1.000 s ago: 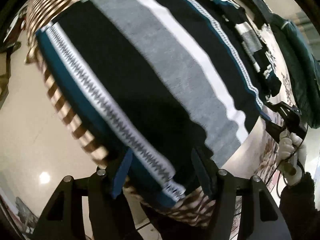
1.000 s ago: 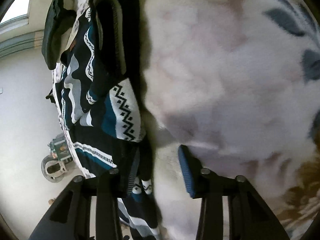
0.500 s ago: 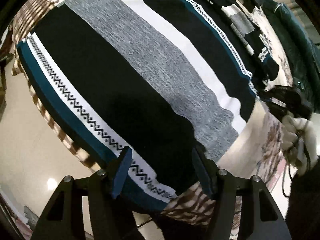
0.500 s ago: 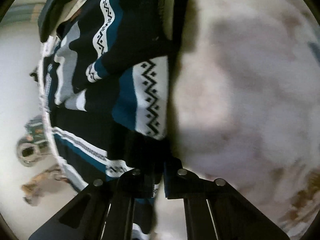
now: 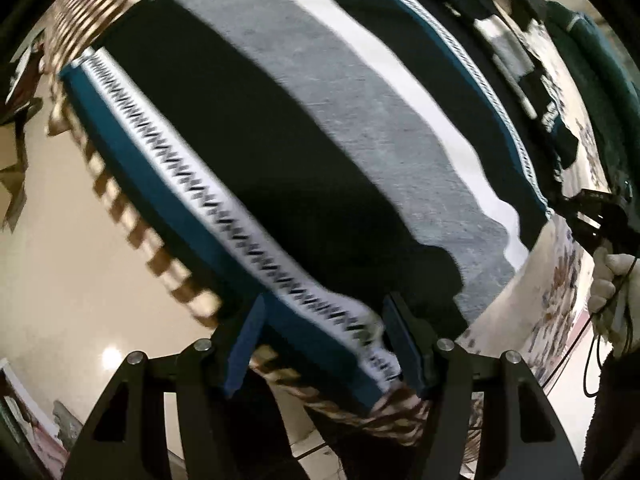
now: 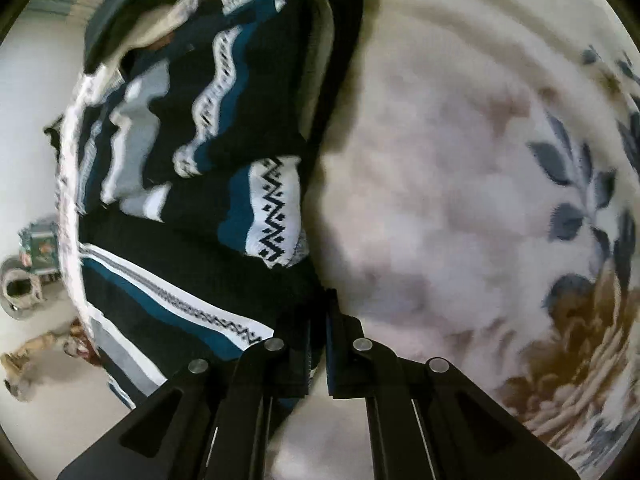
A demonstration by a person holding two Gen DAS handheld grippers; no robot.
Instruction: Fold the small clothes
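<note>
- Garment: a knitted sweater (image 5: 320, 128) in black, grey, white and teal bands with zigzag trim lies spread on a cream floral-patterned blanket (image 6: 460, 160). A brown-and-cream striped cloth (image 5: 120, 208) shows under its near edge.
- Left tongs (image 5: 324, 344): the jaws stand about halfway apart, pointing steeply down. The teal-and-zigzag hem of the sweater passes between the blue pads (image 5: 244, 344). The view is blurred, and no pad is seen pressing on the cloth.
- Right tongs (image 6: 318, 344): the jaws are closed together on the dark edge of the sweater, at the border between the garment and the bare blanket. A folded sleeve with a white zigzag cuff (image 6: 276, 212) lies just above the tips.
- In the left wrist view, the right tongs (image 5: 588, 216) appear at the far right corner of the sweater, carried by a white-gloved hand (image 5: 612, 288) with a dark sleeve.
- A dark green cushion (image 5: 592, 64) lies beyond the sweater's far end.
</note>
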